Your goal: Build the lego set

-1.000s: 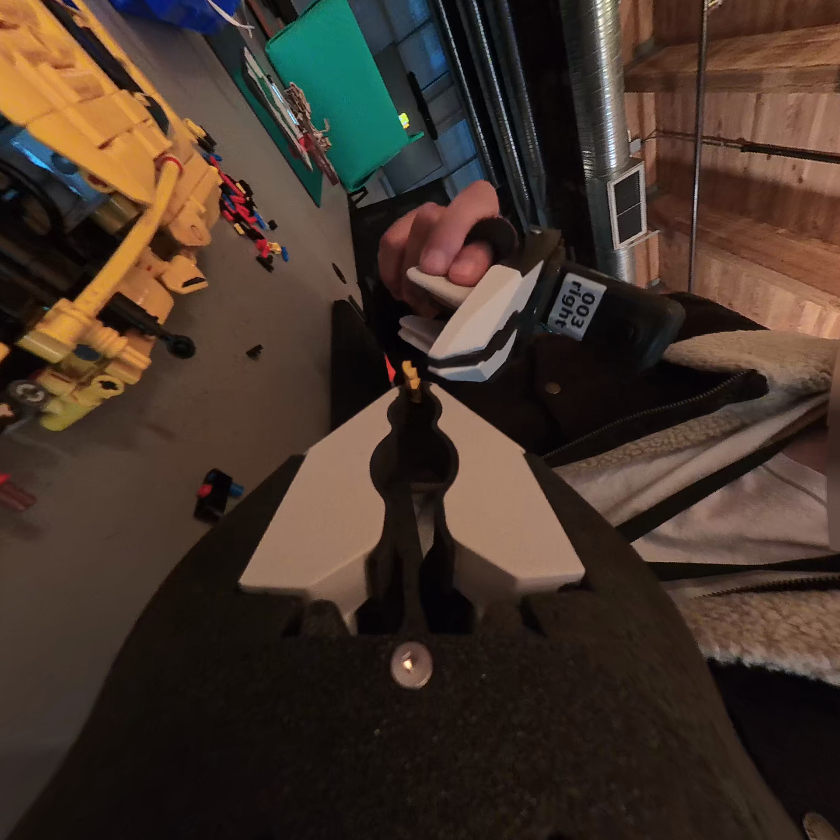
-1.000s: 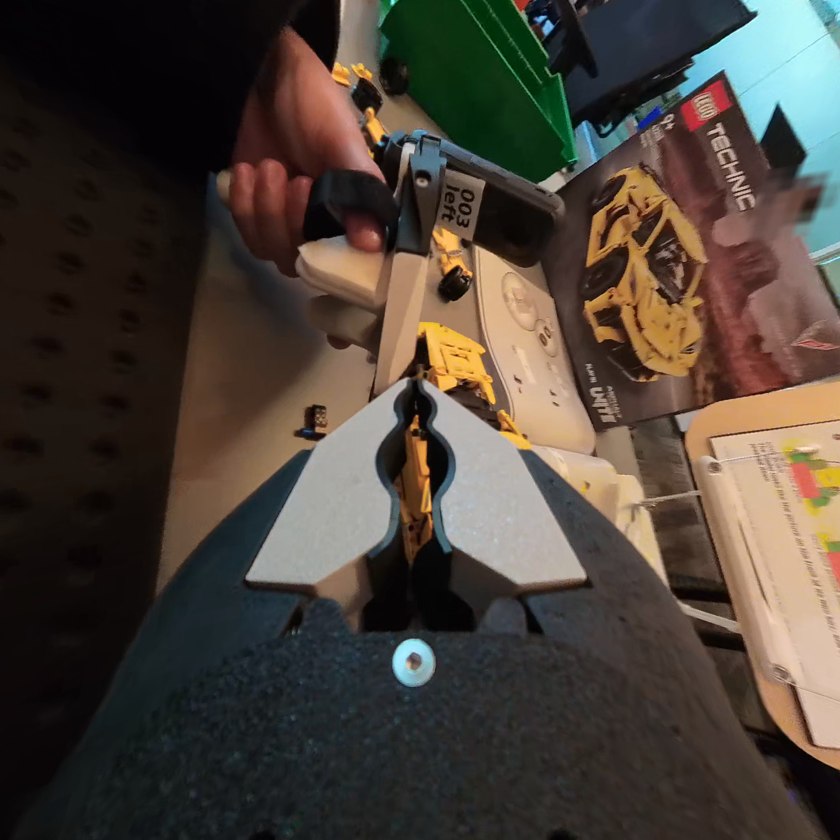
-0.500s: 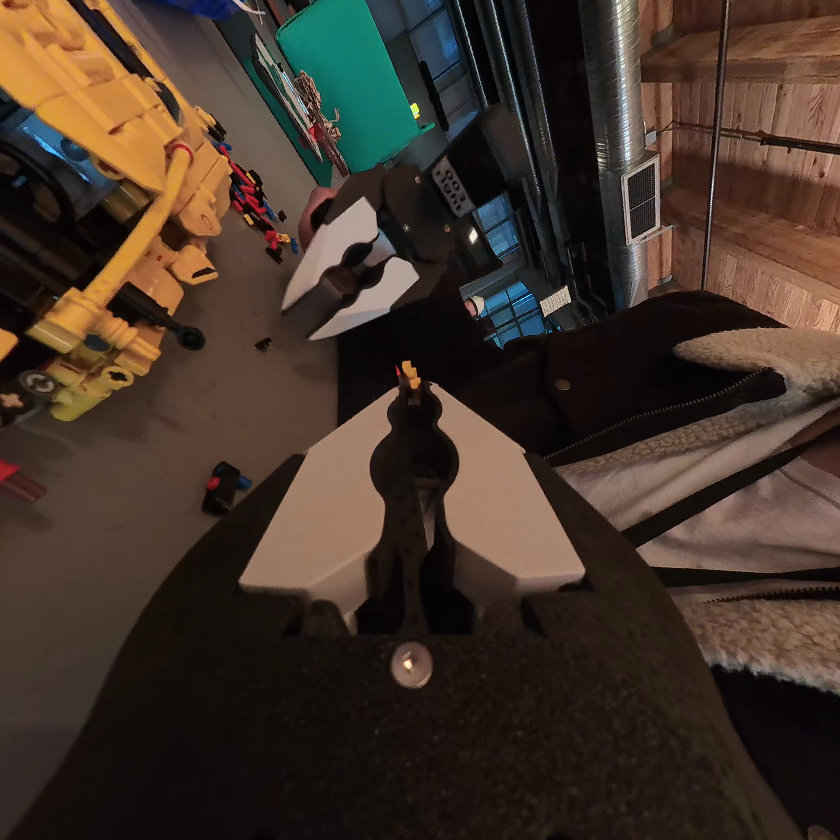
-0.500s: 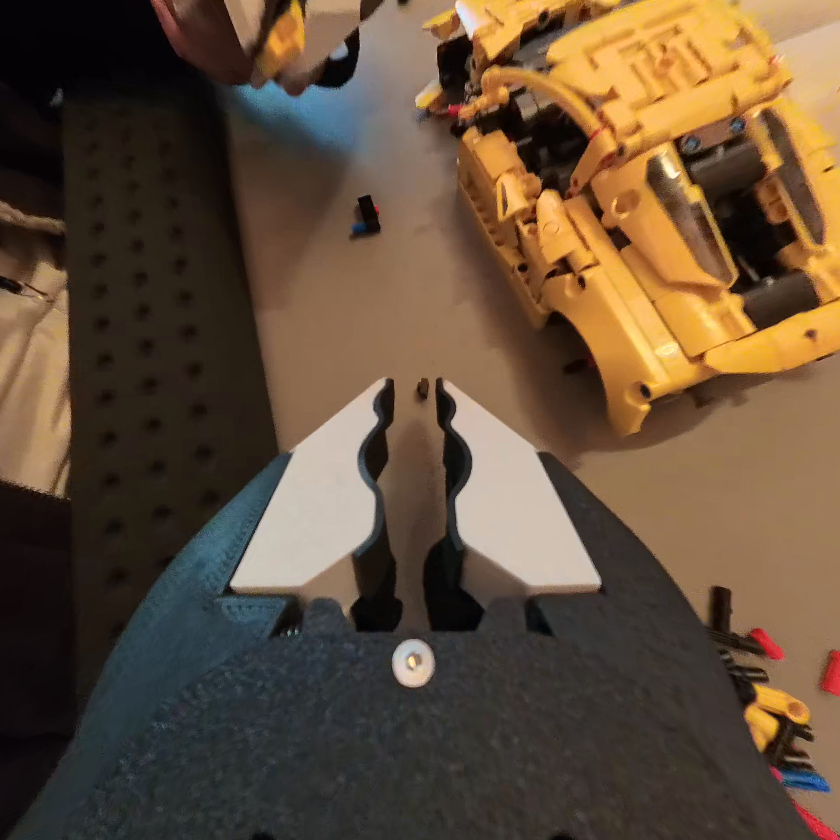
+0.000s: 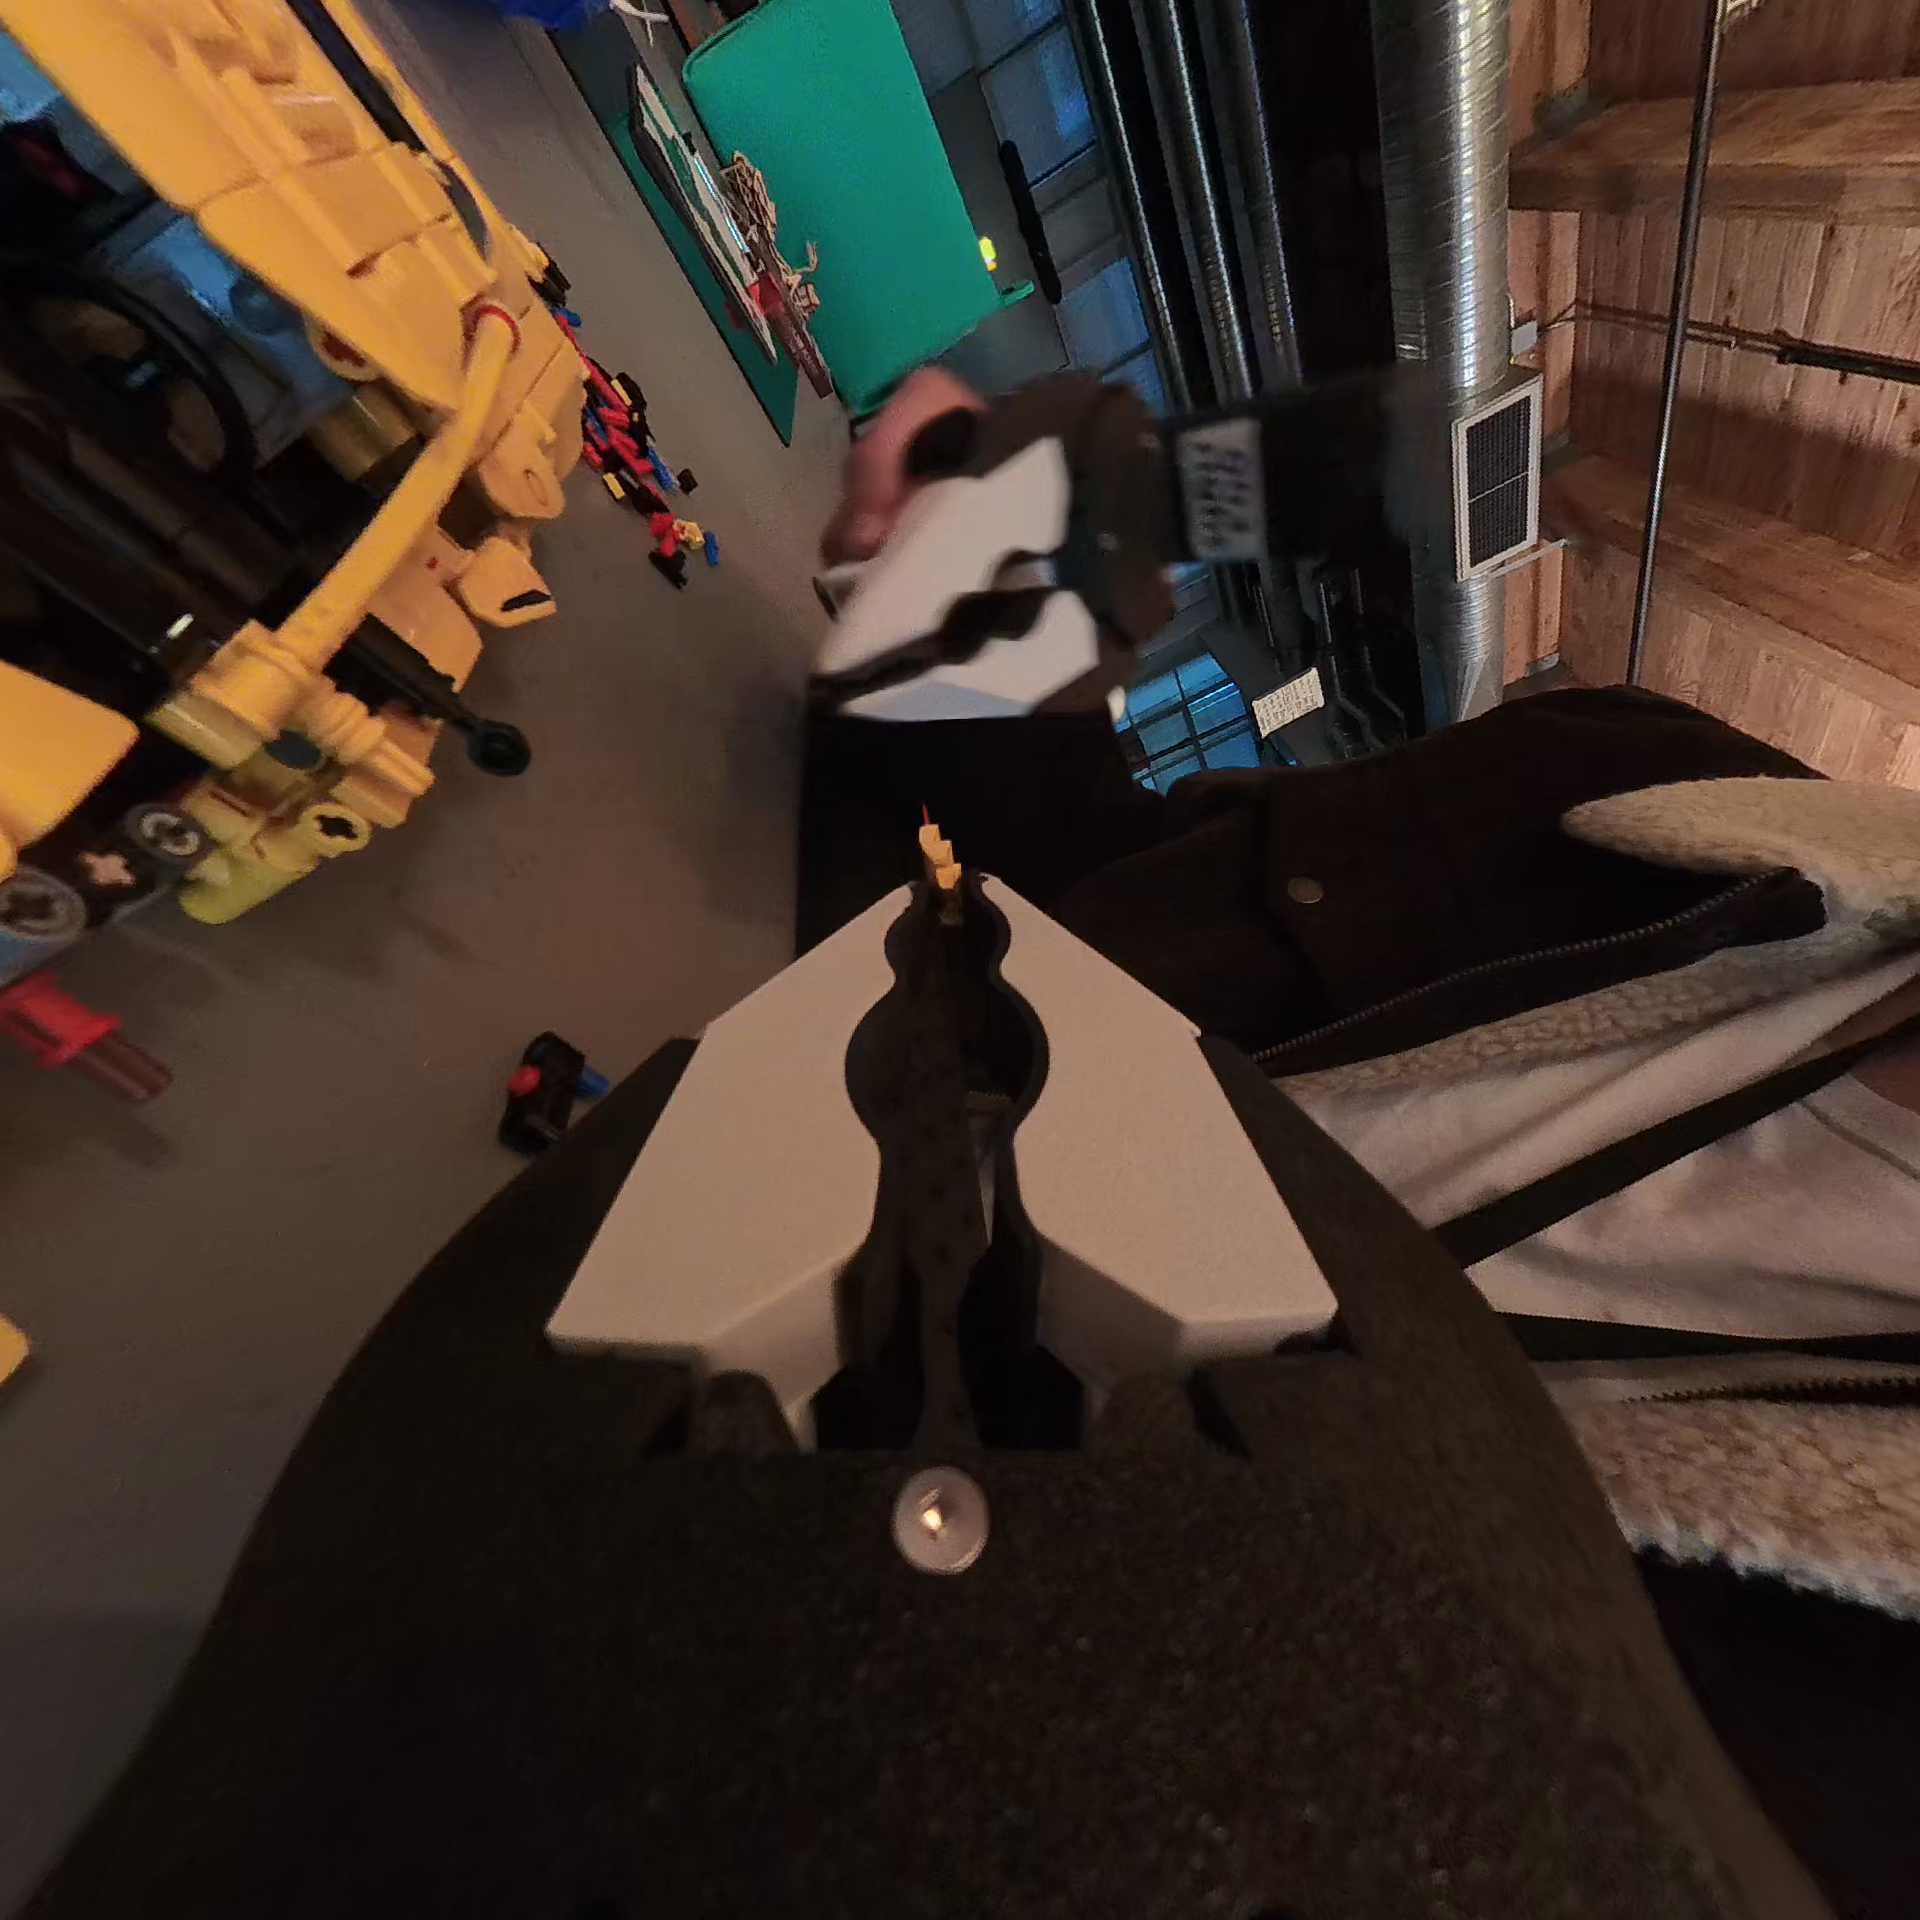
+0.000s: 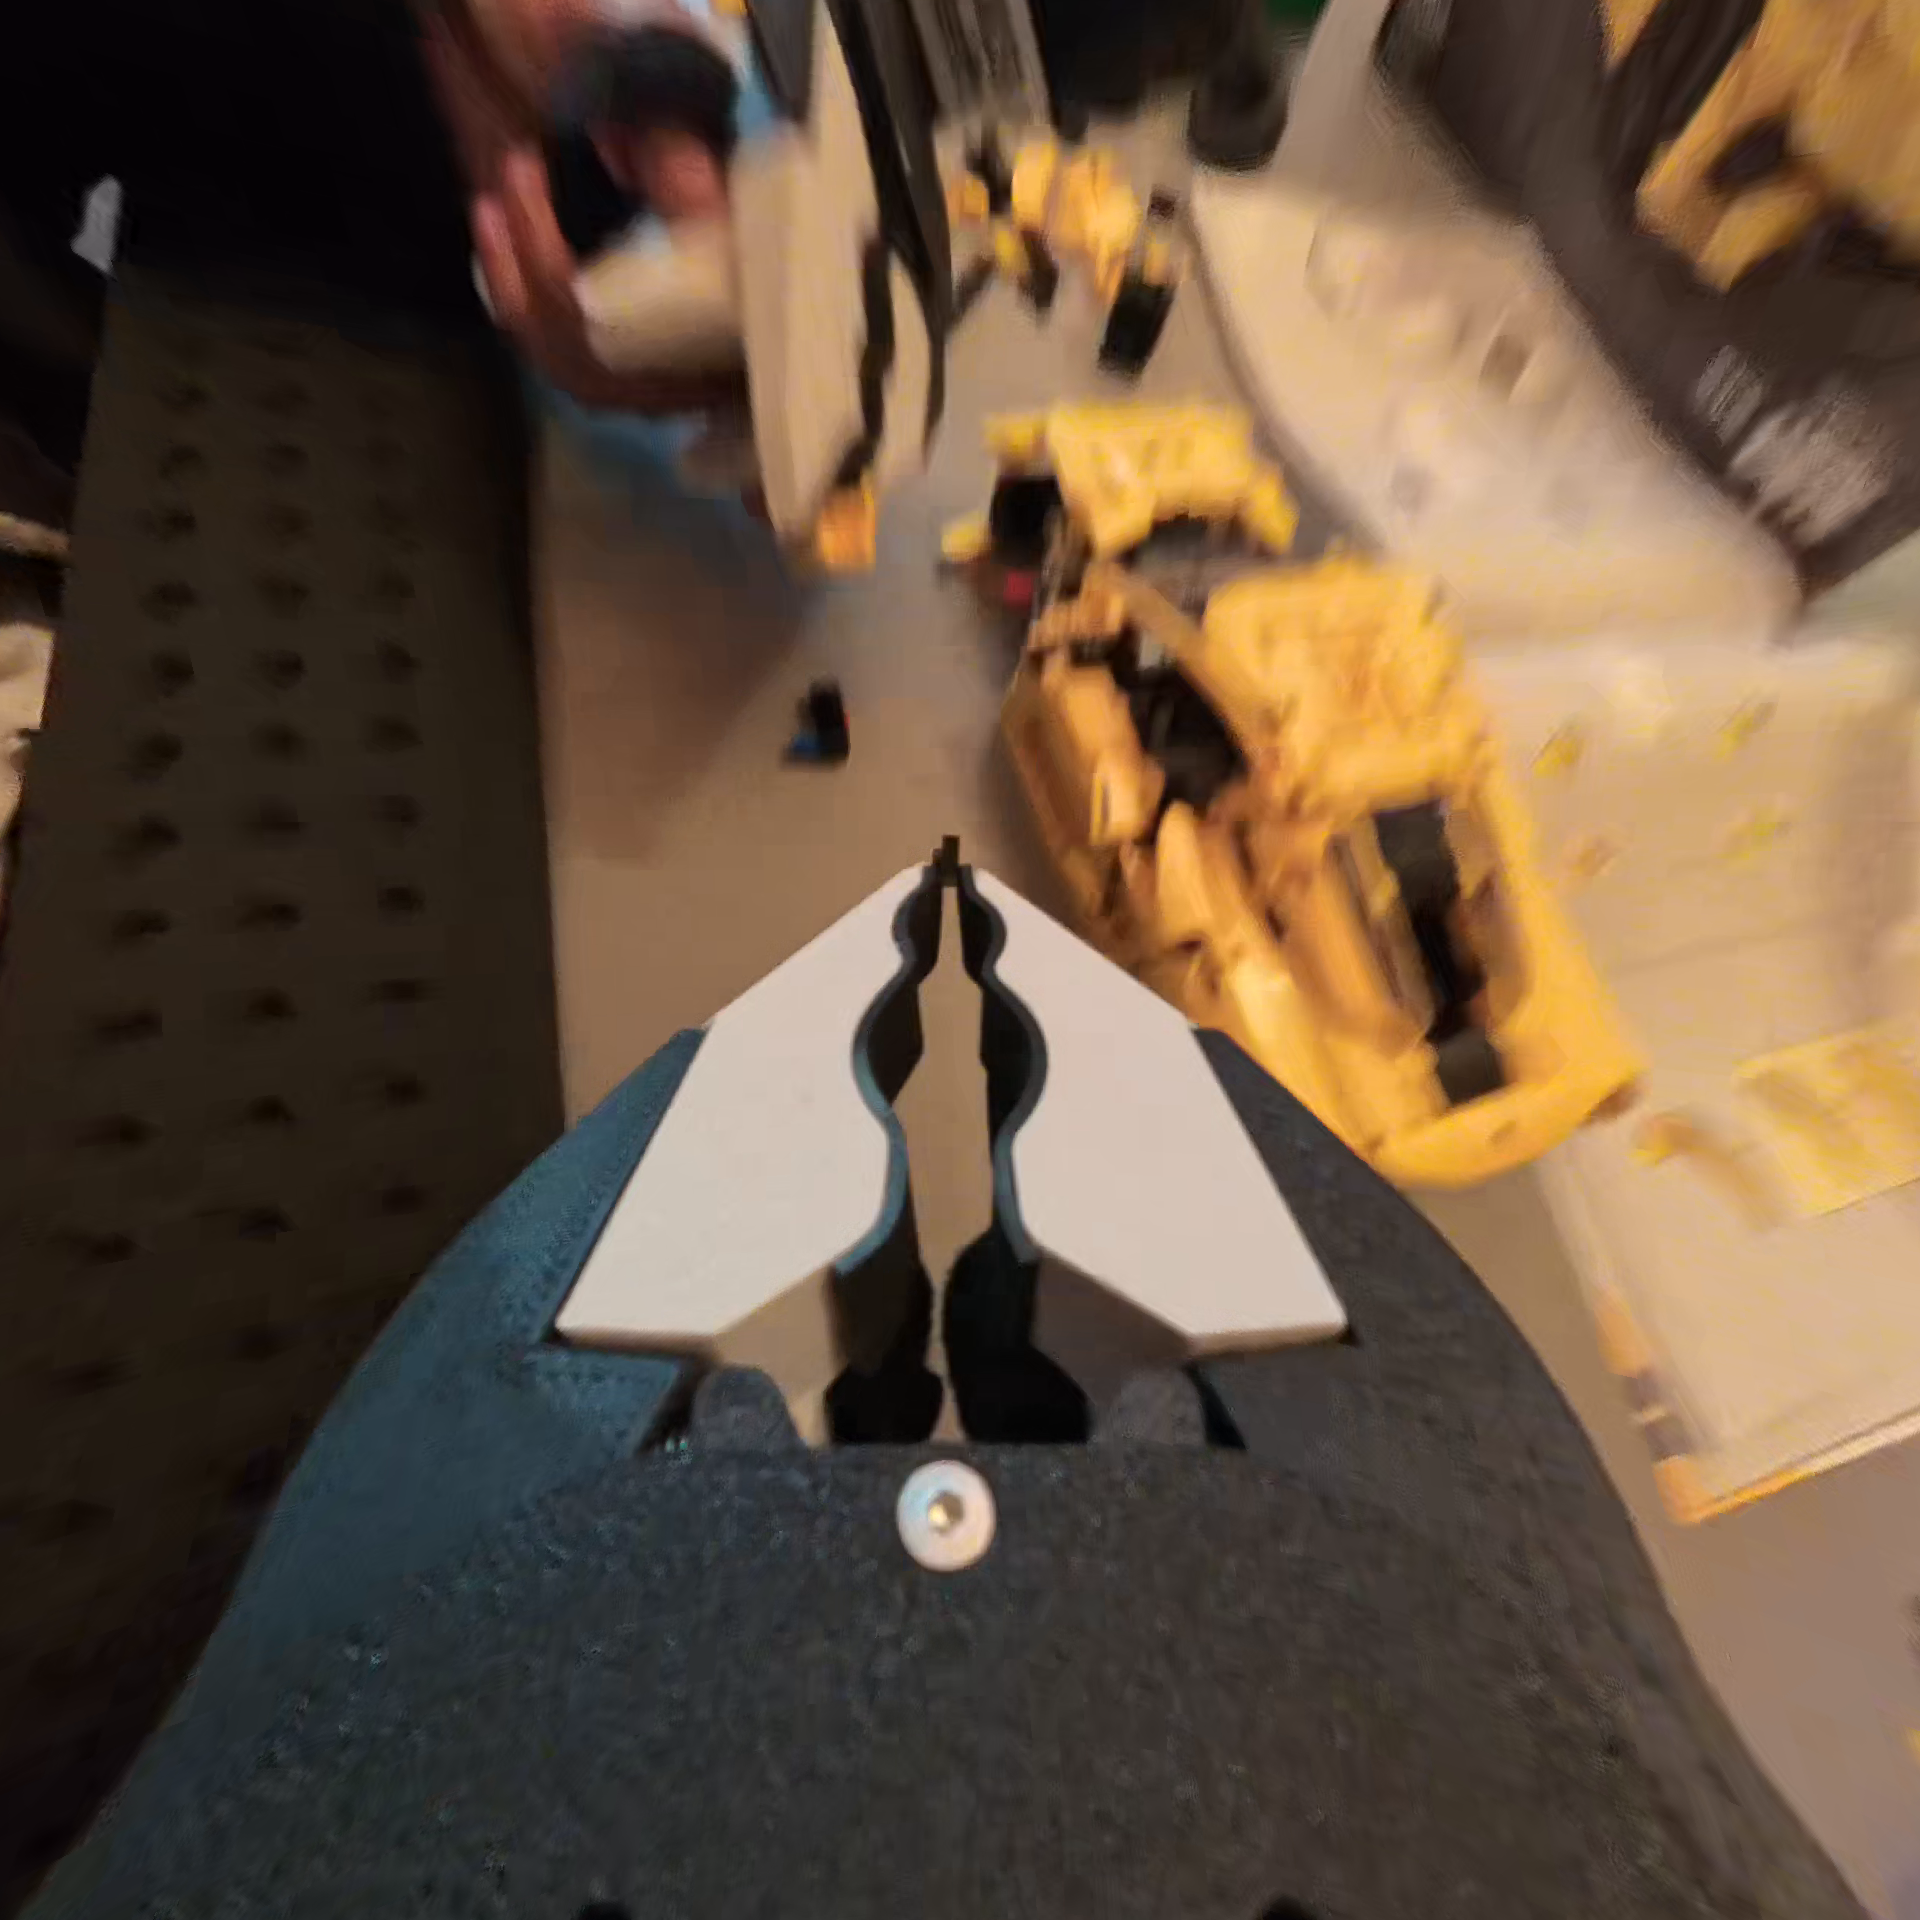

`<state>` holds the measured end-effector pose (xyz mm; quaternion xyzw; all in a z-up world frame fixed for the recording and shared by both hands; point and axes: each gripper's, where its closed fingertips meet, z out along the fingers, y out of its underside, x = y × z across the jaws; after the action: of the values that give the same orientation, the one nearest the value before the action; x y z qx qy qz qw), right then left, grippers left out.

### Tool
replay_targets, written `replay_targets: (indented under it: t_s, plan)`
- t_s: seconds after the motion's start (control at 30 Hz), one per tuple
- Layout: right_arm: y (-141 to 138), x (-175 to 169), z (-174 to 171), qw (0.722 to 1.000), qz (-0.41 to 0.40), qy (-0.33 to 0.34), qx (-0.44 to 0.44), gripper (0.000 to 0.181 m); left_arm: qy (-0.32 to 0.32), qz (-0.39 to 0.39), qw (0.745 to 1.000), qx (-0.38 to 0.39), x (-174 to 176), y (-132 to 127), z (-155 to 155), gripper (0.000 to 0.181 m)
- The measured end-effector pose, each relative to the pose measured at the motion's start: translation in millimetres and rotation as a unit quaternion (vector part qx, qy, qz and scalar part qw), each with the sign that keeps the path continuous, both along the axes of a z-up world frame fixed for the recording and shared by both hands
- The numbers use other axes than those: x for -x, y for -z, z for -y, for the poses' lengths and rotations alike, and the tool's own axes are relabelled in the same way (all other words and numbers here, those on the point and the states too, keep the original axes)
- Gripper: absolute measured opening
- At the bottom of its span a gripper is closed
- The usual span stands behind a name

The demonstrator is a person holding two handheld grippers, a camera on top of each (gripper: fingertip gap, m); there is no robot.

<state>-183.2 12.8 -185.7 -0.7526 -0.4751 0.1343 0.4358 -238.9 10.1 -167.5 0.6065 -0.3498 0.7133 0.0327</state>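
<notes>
My left gripper (image 5: 943, 894) is shut on a small yellow piece (image 5: 938, 857) with a thin red tip, held up in front of the person's dark jacket. It also shows blurred in the right wrist view (image 6: 842, 416). My right gripper (image 6: 945, 881) is shut on a tiny black piece (image 6: 945, 857) that sticks out past the fingertips, above the grey table (image 6: 727, 935). It shows blurred in the left wrist view (image 5: 956, 623). The yellow lego car (image 5: 260, 364) stands on the table; in the right wrist view it (image 6: 1299, 831) is to the right of my fingers.
A small black piece with red and blue ends (image 5: 545, 1086) lies on the table near the car. A pile of loose coloured pieces (image 5: 634, 468) lies farther off. A green box (image 5: 842, 187) stands behind. A dark perforated mat (image 6: 260, 831) runs along the table's left. A dark printed sheet (image 6: 1766, 416) lies at the right. My hands' fingertips stand some 7 centimetres from each other.
My right gripper opened over a tiny black piece on the table, closed on it and lifted it, swinging back toward the left gripper. My left gripper has kept hold of the yellow piece.
</notes>
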Motion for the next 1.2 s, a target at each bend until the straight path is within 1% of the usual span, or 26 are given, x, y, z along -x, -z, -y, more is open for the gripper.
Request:
replay_targets:
  t_s: [0.03, 0.1, 0.17, 0.27, 0.37, 0.47, 0.53, 0.67, 0.77, 1.0, 1.2]
  plan:
    - [-15.9, 12.4, -1.7, 0.999, 0.018, -0.014, -0.044, 0.001, 0.001, 0.000, 1.000, 0.000, 0.0, 0.0, 0.2, 0.005]
    - [-37.9, 35.2, -4.2, 0.990, 0.066, -0.039, -0.120, 0.001, 0.003, 0.001, 1.000, 0.000, 0.0, -0.4, 1.2, 0.005]
    - [-48.8, 51.9, -5.3, 0.976, 0.106, -0.065, -0.177, 0.001, 0.005, 0.003, 1.000, 0.001, 0.4, -1.4, 2.1, 0.005]
    - [-39.6, 58.3, -8.1, 0.961, 0.170, -0.096, -0.198, 0.001, 0.009, 0.018, 1.000, 0.005, 1.9, -6.9, 3.3, 0.005]
    - [-35.2, 60.6, -7.3, 0.953, 0.190, -0.115, -0.206, 0.001, 0.012, 0.021, 1.000, 0.005, 2.3, -8.2, 4.5, 0.005]
    - [-30.1, 60.1, -7.2, 0.938, 0.228, -0.132, -0.224, 0.001, 0.017, 0.024, 1.000, 0.006, 2.6, -9.4, 6.5, 0.005]
    - [-29.2, 61.4, -5.9, 0.923, 0.251, -0.147, -0.251, 0.001, 0.018, 0.022, 1.000, 0.009, 2.5, -8.8, 7.0, 0.005]
    - [-29.7, 62.3, -5.5, 0.884, 0.303, -0.174, -0.311, 0.001, 0.020, 0.023, 0.999, 0.014, 2.7, -9.2, 7.3, 0.005]
    - [-27.9, 61.8, -4.7, 0.866, 0.329, -0.194, -0.322, 0.001, 0.021, 0.019, 1.000, 0.008, 2.2, -7.5, 8.3, 0.005]
    - [-32.2, 63.7, -1.3, 0.850, 0.351, -0.235, -0.315, 0.002, 0.026, 0.036, 0.999, -0.003, 3.2, -12.7, 11.0, 0.005]
    - [-37.3, 66.5, 0.6, 0.838, 0.371, -0.259, -0.305, 0.007, 0.028, 0.058, 0.998, -0.008, 4.5, -19.9, 12.4, 0.005]
